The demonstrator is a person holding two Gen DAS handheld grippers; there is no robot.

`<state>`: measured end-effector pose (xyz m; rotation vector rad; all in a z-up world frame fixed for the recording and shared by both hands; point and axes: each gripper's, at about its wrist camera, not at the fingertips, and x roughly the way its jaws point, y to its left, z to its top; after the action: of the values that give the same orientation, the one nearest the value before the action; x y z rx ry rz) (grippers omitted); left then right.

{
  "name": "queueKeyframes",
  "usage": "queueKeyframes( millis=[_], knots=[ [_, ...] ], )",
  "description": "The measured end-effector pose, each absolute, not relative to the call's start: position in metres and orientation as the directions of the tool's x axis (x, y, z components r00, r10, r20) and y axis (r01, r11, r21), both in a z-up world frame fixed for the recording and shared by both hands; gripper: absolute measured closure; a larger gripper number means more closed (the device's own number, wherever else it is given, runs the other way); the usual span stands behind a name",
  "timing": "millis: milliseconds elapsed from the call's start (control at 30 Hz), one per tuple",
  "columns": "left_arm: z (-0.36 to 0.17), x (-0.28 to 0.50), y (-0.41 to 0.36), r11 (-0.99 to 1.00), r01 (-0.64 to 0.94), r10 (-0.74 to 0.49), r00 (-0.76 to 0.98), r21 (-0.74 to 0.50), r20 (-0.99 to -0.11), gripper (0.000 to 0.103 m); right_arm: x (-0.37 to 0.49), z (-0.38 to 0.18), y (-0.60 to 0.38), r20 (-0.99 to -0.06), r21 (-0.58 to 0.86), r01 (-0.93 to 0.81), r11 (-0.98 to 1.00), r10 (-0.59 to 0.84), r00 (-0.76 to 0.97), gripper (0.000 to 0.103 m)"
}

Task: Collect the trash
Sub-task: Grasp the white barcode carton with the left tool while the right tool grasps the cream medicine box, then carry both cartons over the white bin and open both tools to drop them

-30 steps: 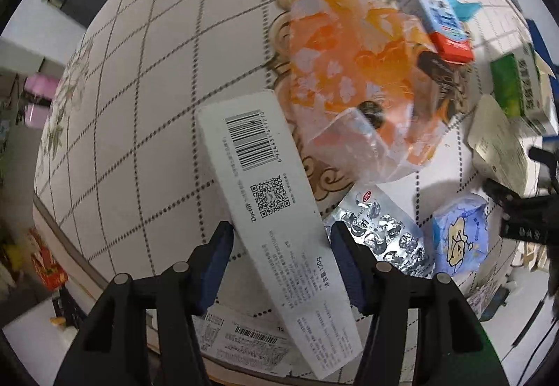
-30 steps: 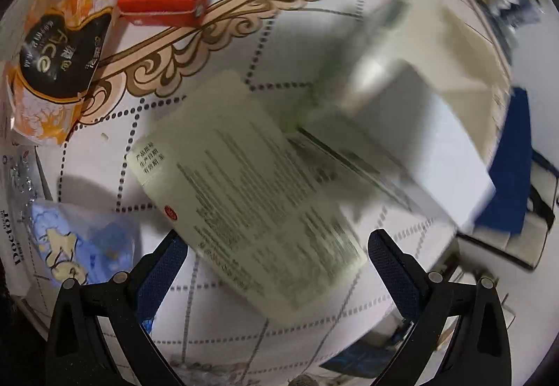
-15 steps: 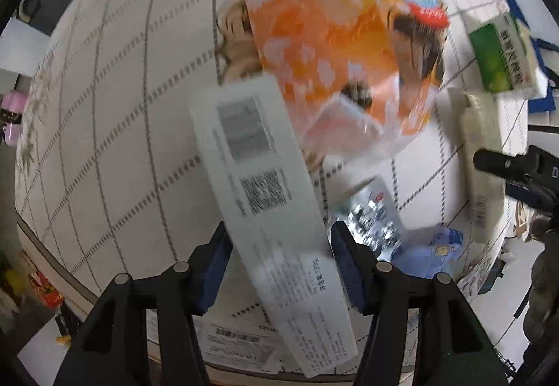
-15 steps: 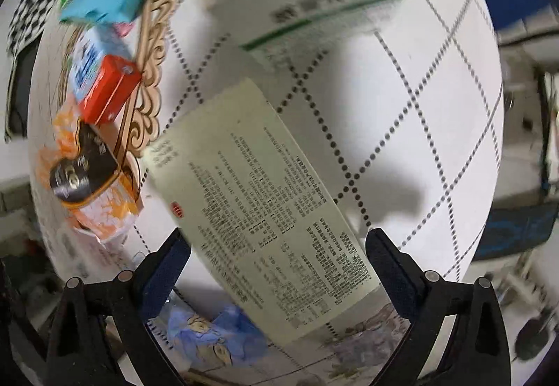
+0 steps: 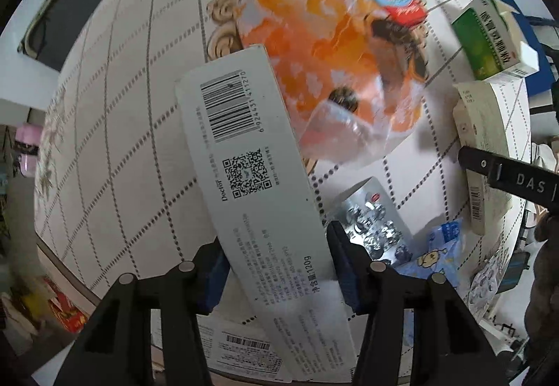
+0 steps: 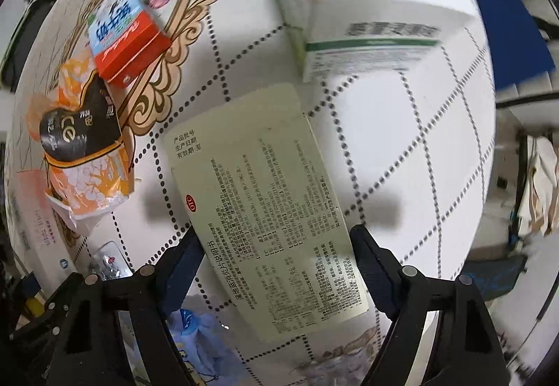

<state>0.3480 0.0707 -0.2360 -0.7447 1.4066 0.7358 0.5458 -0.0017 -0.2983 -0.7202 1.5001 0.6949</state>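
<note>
Above the counter [image 5: 115, 127], a long white toothpaste box [image 5: 258, 197] is clamped in the left gripper [image 5: 276, 267]. Right gripper [image 6: 272, 263], jaws just closing, is set around the cream medicine box [image 6: 269, 197], seemingly gripped. Judged next: lift and carry both to a bin.

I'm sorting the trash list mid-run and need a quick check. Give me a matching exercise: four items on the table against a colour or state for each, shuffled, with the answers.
Things:
1. long white carton
2. cream medicine box
3. snack wrapper
4. blister pack

Descriptions:
A. silvery foil, lying flat beside the left gripper
B. orange and crinkled, lying on the table's ornate gold pattern
C. carries a barcode and a QR code, between the left gripper's pads
D. back covered in small print with a red OTC mark, between the right gripper pads

Pairs: 1-C, 2-D, 3-B, 4-A
</note>
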Motion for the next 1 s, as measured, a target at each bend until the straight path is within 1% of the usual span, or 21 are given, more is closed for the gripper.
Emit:
queueKeyframes(
  millis=[100,233,433,467,600,667,733,800,1000],
  knots=[
    [-0.216,0.357,0.067,0.599,-0.801,0.047,0.046,-0.008,-0.998,0.054,0.554,-0.286,-0.005,-1.000,0.015,-0.753,0.657,-0.001,-0.021,0.019],
    [-0.192,0.366,0.063,0.626,-0.780,0.072,0.067,-0.007,-0.995,0.054,0.548,-0.261,-0.038,-0.998,0.053,-0.722,0.690,0.061,-0.015,0.019],
    [-0.140,0.350,0.061,0.641,-0.765,0.080,0.146,-0.062,-0.986,0.054,0.553,-0.221,-0.058,-0.986,0.124,-0.682,0.720,0.165,-0.006,0.019],
    [-0.141,0.345,0.058,0.645,-0.761,0.086,0.163,-0.070,-0.983,0.054,0.551,-0.215,-0.061,-0.983,0.137,-0.675,0.725,0.182,-0.004,0.019],
    [-0.117,0.334,0.052,0.669,-0.738,0.123,0.230,-0.091,-0.965,0.054,0.525,-0.202,-0.088,-0.967,0.185,-0.643,0.743,0.253,0.014,0.019],
    [-0.110,0.322,0.048,0.685,-0.721,0.144,0.269,-0.101,-0.952,0.054,0.513,-0.187,-0.102,-0.957,0.203,-0.627,0.752,0.287,0.034,0.020],
    [-0.090,0.311,0.040,0.702,-0.704,0.162,0.311,-0.112,-0.937,0.054,0.497,-0.171,-0.121,-0.948,0.223,-0.613,0.758,0.315,0.044,0.020],
    [-0.096,0.306,0.044,0.712,-0.690,0.168,0.342,-0.126,-0.924,0.054,0.482,-0.162,-0.127,-0.940,0.243,-0.602,0.761,0.338,0.049,0.020],
    [-0.070,0.252,0.033,0.764,-0.621,0.162,0.450,-0.177,-0.878,0.054,0.407,-0.121,-0.159,-0.914,0.273,-0.579,0.768,0.395,0.093,0.020]
  ],
)
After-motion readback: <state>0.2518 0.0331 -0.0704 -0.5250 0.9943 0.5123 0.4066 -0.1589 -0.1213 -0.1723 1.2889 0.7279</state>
